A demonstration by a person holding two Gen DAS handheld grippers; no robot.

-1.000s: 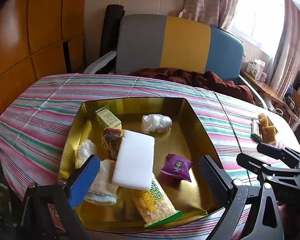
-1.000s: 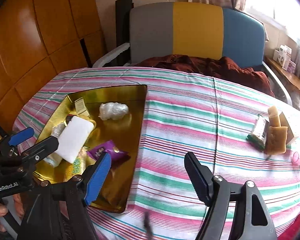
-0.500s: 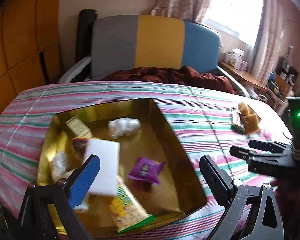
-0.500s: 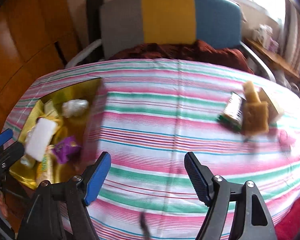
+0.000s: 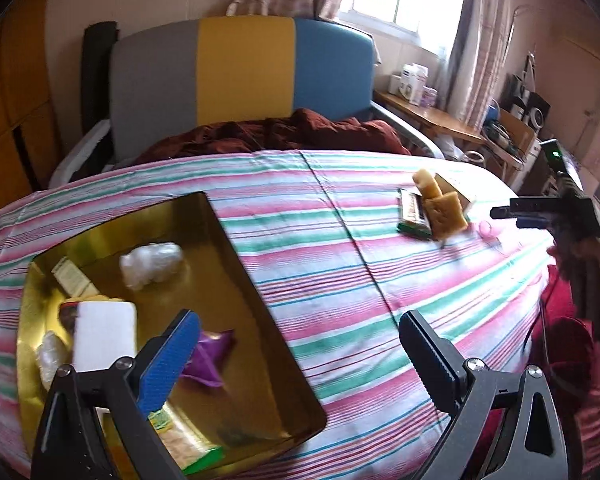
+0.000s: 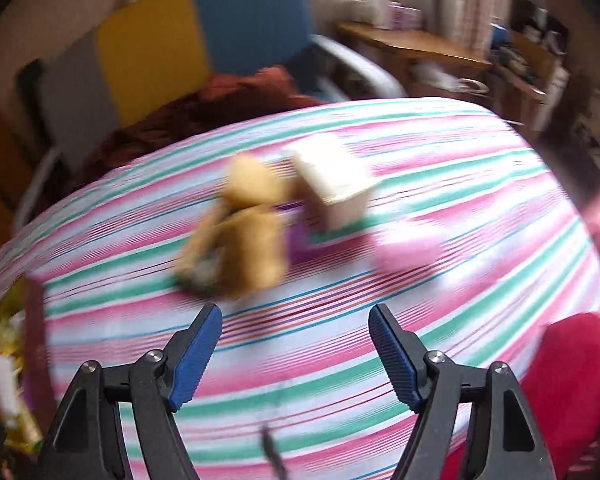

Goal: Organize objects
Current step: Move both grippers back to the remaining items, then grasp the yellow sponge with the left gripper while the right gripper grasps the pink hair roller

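Observation:
A gold tray (image 5: pixel 236 264) on the striped tablecloth holds a white foam block (image 5: pixel 104 336), a clear wrapped ball (image 5: pixel 152 264), a small box (image 5: pixel 70 278), a purple packet (image 5: pixel 208 360) and a green-edged snack bag (image 5: pixel 188 444). My left gripper (image 5: pixel 300 340) hangs open over the tray's right corner, nothing between its fingers. A pile of tan sponges (image 6: pixel 252 248), a cream box (image 6: pixel 332 184) and a pink item (image 6: pixel 408 248) lies blurred ahead of my open, empty right gripper (image 6: pixel 296 320). In the left wrist view the right gripper (image 5: pixel 506 216) sits beside the same pile (image 5: pixel 436 208).
A grey, yellow and blue chair back (image 5: pixel 240 72) with a dark red blanket (image 5: pixel 284 136) stands behind the table. A wooden shelf (image 5: pixel 432 116) with boxes runs under the window. A red cloth (image 6: pixel 572 380) lies at the table's near right edge.
The right gripper has swung fast from the tray side to the pile at the right. The left view has turned right too, so the tray has slid to its left.

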